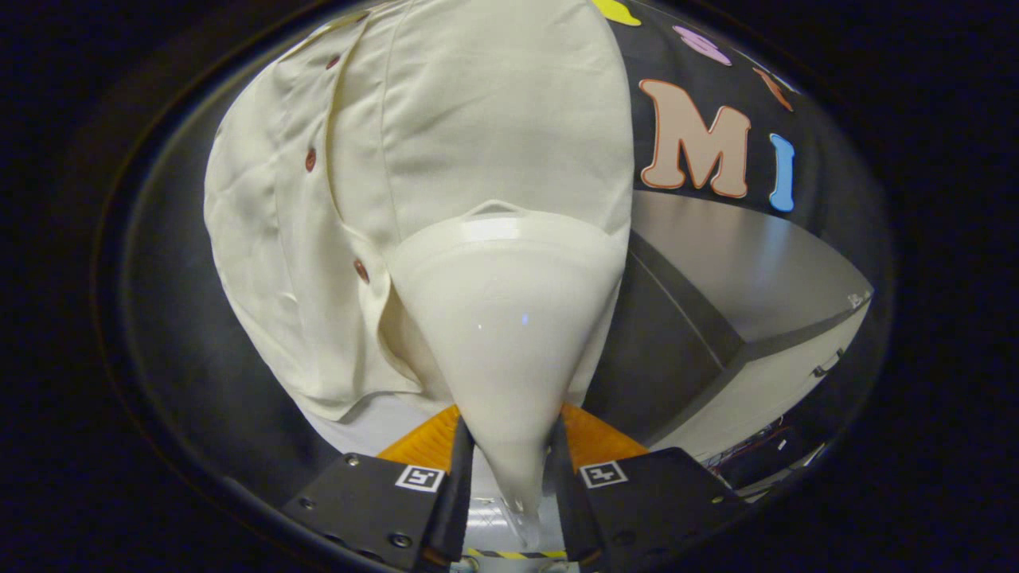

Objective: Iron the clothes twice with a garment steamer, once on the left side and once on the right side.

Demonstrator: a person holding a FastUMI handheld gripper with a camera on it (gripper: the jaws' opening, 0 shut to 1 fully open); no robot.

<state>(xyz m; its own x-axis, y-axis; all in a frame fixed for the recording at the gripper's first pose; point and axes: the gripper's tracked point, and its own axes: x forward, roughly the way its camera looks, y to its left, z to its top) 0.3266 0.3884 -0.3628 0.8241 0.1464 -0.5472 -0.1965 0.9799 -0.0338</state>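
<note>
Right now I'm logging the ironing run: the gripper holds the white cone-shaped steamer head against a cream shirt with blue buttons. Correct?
One detail is off: the buttons are dark red, not blue. The gripper view shows the gripper shut on the white cone-shaped steamer head, whose wide end meets the cream shirt.

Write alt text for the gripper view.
The tongs are shut on a white garment steamer, its wide head pressed to the right side of a cream shirt hanging beyond them. Dark red buttons run down the shirt's placket to the left of the head.
</note>
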